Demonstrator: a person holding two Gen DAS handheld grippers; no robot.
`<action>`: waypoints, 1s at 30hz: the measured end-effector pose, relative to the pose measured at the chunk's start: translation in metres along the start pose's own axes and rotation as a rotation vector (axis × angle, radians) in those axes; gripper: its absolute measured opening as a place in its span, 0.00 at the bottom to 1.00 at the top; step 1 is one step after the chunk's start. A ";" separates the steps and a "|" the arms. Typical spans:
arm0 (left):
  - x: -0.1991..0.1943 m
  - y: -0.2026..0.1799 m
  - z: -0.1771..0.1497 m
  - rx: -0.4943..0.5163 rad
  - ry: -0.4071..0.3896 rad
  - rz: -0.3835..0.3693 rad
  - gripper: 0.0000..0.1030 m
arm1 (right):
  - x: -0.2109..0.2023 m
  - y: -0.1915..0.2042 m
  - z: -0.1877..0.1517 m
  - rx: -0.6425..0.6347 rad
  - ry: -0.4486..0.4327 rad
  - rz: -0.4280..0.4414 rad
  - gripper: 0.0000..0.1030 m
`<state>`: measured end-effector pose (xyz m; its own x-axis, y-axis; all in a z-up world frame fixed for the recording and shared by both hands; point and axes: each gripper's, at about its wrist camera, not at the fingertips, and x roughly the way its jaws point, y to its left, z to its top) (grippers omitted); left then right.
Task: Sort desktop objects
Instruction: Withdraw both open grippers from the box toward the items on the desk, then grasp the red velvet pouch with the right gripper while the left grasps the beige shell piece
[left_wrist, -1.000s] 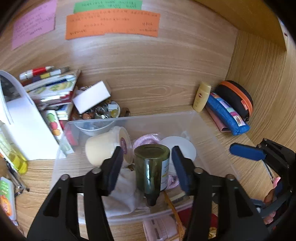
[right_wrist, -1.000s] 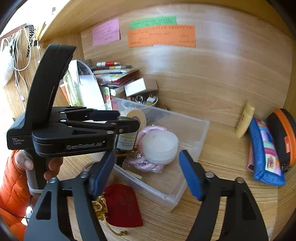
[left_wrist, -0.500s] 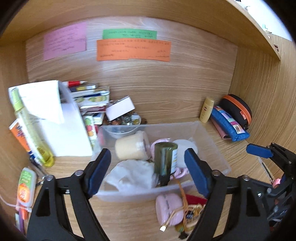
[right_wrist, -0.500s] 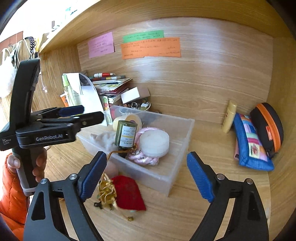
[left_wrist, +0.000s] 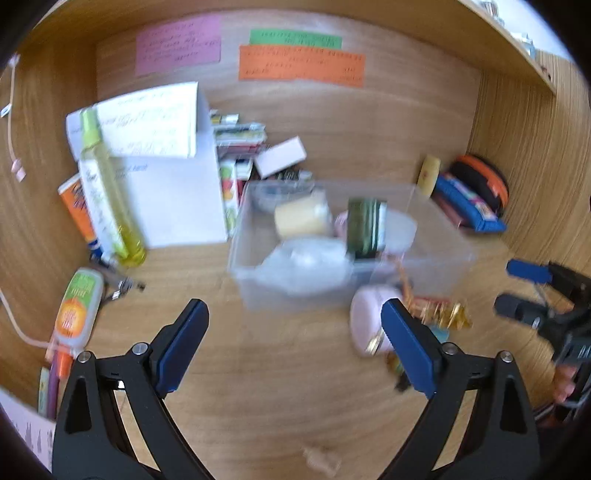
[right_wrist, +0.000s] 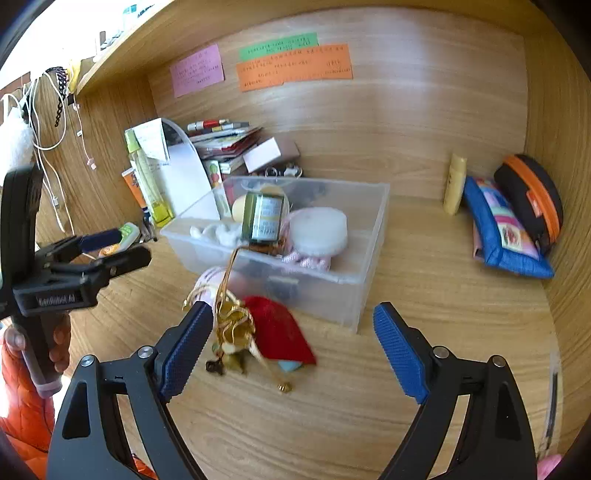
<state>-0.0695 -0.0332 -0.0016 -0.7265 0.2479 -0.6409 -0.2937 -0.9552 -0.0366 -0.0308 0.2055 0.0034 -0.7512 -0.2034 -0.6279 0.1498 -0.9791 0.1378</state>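
Note:
A clear plastic bin (left_wrist: 436, 266) (right_wrist: 332, 295) stands mid-desk. In it lie a green bottle (left_wrist: 364, 229) (right_wrist: 264, 218), a cream tape roll (left_wrist: 301, 219), a white round lid (right_wrist: 319, 230) and crumpled tissue (left_wrist: 306, 262). My left gripper (left_wrist: 293, 314) hovers in front of the bin over bare wood, its jaws opening with nothing between them. A red pouch (right_wrist: 277, 332), a gold tassel (right_wrist: 232, 321) and a pink pouch (left_wrist: 365, 321) lie before the bin. My right gripper (right_wrist: 293, 314) is open just short of the red pouch, not touching it.
At the left stand a yellow spray bottle (left_wrist: 107, 199), a white paper holder (left_wrist: 173, 199) and an orange-green tube (left_wrist: 77, 306). A blue pencil case (right_wrist: 502, 229), a black-orange case (right_wrist: 532, 195) and a small yellow bottle (right_wrist: 454, 188) sit at the right wall. Books are stacked behind the bin.
The left jaws, which stood around the green bottle over the bin, have spread wide and drawn back; the bottle now lies in the bin. The right gripper widened and backed off slightly.

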 end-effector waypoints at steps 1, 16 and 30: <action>-0.001 0.001 -0.005 0.001 0.010 0.008 0.93 | 0.000 0.000 -0.003 0.006 0.005 0.001 0.85; -0.006 0.009 -0.077 -0.048 0.151 0.022 0.93 | 0.033 0.004 -0.033 0.022 0.092 -0.032 0.85; -0.004 -0.008 -0.099 0.044 0.173 0.029 0.76 | 0.052 0.022 -0.024 -0.102 0.127 -0.058 0.58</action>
<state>-0.0025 -0.0430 -0.0744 -0.6183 0.1853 -0.7638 -0.3037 -0.9526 0.0148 -0.0509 0.1733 -0.0451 -0.6743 -0.1393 -0.7252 0.1779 -0.9838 0.0236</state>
